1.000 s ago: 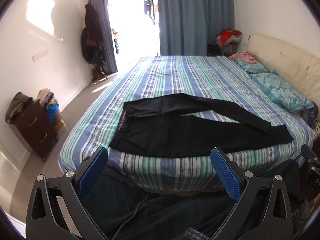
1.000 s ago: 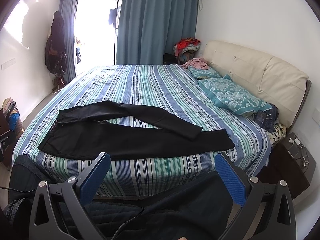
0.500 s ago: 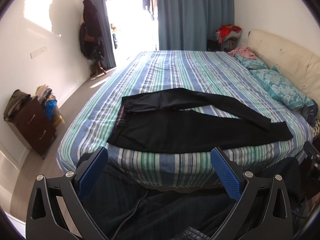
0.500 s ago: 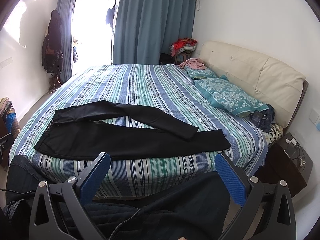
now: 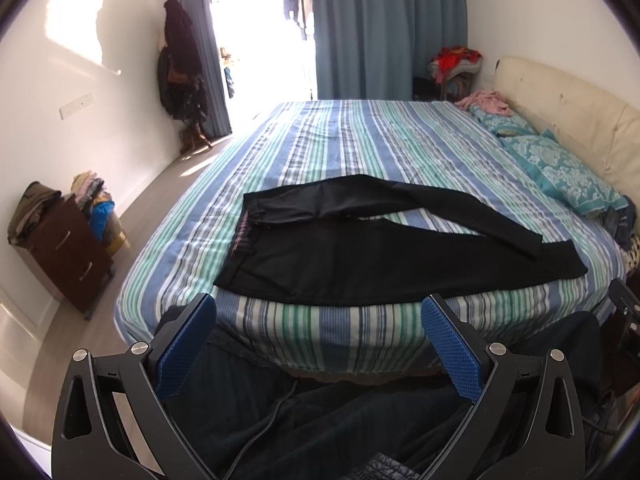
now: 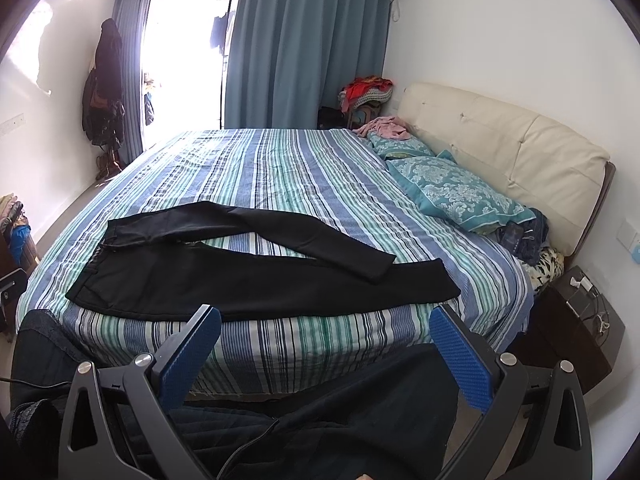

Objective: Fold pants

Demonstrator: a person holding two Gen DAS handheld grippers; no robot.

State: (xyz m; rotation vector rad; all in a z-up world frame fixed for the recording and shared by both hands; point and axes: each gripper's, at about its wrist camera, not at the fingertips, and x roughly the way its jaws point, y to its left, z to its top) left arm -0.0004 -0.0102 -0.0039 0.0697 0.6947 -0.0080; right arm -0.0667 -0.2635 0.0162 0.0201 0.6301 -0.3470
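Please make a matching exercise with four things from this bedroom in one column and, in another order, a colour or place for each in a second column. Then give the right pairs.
Things:
1. pants
2. pillow
3. headboard
4. curtain

Descriptions:
A. cream, along the right side of the bed
B. black, spread flat near the front edge of the bed
C. grey-blue, hanging beside the bright window
D. teal with a pale floral pattern

Pairs: 1-B, 2-D, 3-A, 4-C
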